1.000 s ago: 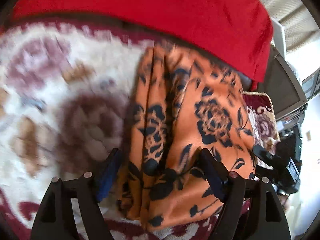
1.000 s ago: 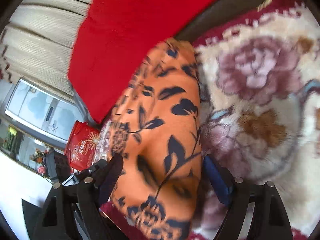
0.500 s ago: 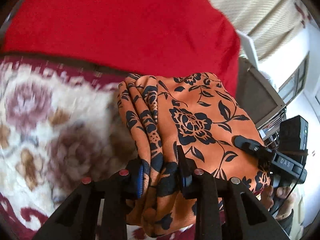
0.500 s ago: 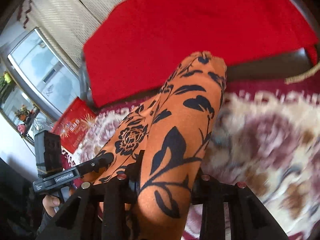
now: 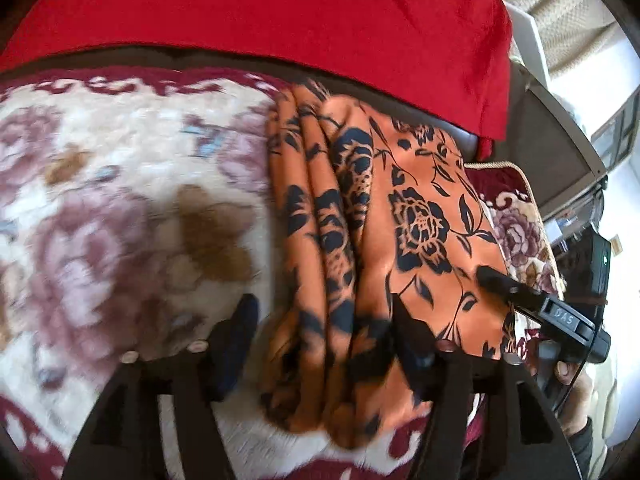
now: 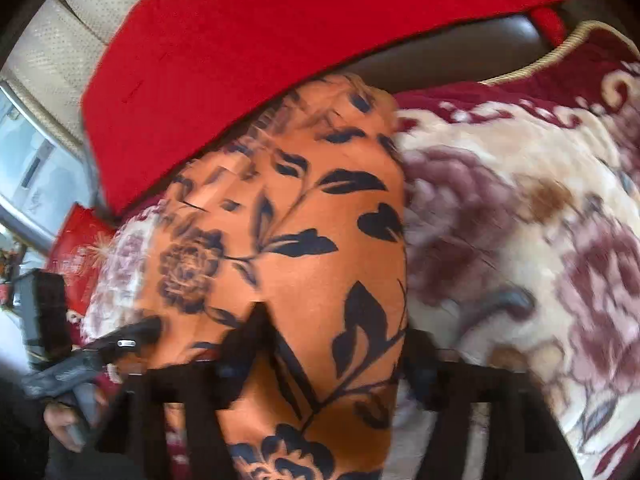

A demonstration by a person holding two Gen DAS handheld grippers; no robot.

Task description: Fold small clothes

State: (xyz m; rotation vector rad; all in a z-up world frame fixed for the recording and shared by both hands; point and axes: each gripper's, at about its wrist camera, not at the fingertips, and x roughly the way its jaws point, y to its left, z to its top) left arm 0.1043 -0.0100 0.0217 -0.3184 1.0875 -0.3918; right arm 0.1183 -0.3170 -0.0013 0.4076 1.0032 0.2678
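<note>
The folded orange floral garment [image 5: 400, 232] lies on the floral blanket [image 5: 120, 208], long axis running toward the red cushion [image 5: 280, 20], pleated along one edge. Left tool [image 5: 320, 328] and right tool [image 6: 332, 344] are both spread wide around its near end.

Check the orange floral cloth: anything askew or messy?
Slightly. The orange floral cloth lies folded on the floral blanket, but along its left side the layers fan out in loose ridges rather than one flush edge. Both tongs, left and right, stand open around its near end. No damage visible.
</note>
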